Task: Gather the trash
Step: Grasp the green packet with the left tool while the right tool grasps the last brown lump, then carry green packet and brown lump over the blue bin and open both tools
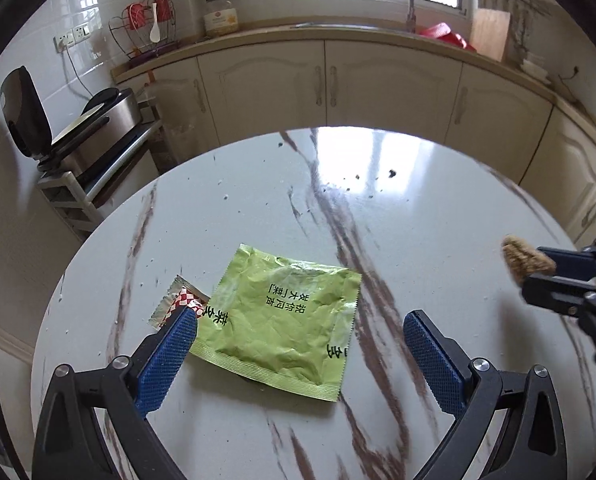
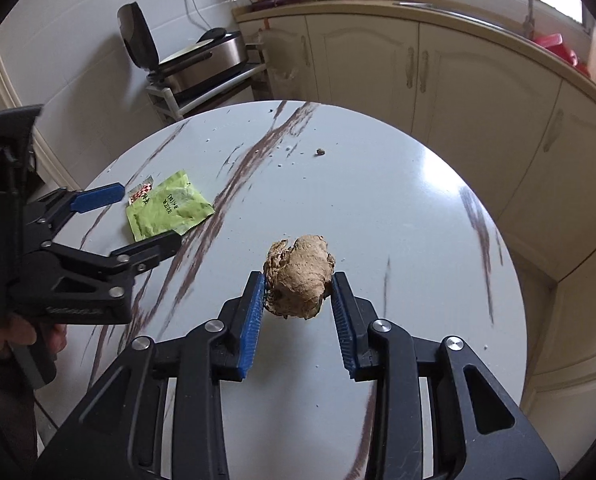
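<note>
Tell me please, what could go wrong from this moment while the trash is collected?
1. The brown lump is pinched only at the jaw tips of the right gripper; it looks crumbly and might slip or shed bits onto the table.
2. The green packet lies flat, so the open left gripper may slide over it.
3. The small red-checked packet, tucked beside it, could be pushed aside or missed.

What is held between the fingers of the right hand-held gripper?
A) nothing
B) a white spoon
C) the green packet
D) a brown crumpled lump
D: in the right wrist view the right hand-held gripper is closed on the brown crumpled lump, while the green packet lies on the table.
</note>
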The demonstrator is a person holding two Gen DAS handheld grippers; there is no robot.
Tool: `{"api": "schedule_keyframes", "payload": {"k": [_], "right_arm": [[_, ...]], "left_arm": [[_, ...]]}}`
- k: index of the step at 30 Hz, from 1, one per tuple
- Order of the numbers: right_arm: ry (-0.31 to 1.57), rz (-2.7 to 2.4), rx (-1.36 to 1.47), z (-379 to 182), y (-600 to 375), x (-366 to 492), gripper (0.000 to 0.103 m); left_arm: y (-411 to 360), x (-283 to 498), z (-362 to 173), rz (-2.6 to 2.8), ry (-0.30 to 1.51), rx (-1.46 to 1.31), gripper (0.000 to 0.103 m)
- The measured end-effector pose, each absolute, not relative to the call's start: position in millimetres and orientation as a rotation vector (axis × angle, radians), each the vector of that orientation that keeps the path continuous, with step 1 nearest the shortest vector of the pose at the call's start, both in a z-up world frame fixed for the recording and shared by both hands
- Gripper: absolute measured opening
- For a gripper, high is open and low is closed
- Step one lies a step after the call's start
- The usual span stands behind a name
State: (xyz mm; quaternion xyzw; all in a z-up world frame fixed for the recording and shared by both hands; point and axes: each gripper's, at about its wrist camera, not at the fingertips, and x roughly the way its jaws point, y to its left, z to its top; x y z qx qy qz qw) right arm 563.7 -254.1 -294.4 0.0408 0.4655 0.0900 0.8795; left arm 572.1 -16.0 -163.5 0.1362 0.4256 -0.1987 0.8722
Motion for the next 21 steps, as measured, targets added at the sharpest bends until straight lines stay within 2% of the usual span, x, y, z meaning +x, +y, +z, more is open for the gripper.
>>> {"api": "schedule_keyframes", "payload": {"k": [7,9,11,14,16,21], "right_arm": [[0.963,0.204,0.134,-296.9,-275.9,561.8,0.032],[0.965,0.209,0.143,-298.4,-278.7,561.3,0.032],[0.966,0.208,0.144,-300.3,-280.1,560.2,0.032],[0.973,0.209,0.154,-302.5,-279.0,557.9,0.032],[0.975,0.21,0.157,-303.2,-276.7,556.2,0.032],[0.975,0.219,0.17,-299.3,-278.6,541.9,0.032]], "left_arm": [[-28.1,610.3,-172.2,-0.418,0.919,0.238,0.092],[-27.3,617.6,-172.4,-0.425,0.92,0.221,0.078],[-20.9,621.5,-174.1,-0.429,0.932,0.179,0.034],[-14.0,625.2,-176.0,-0.446,0.959,0.159,0.014],[-13.8,625.6,-175.2,-0.447,0.964,0.168,0.005],[-10.8,608.0,-163.1,-0.519,0.944,0.124,0.004]]}}
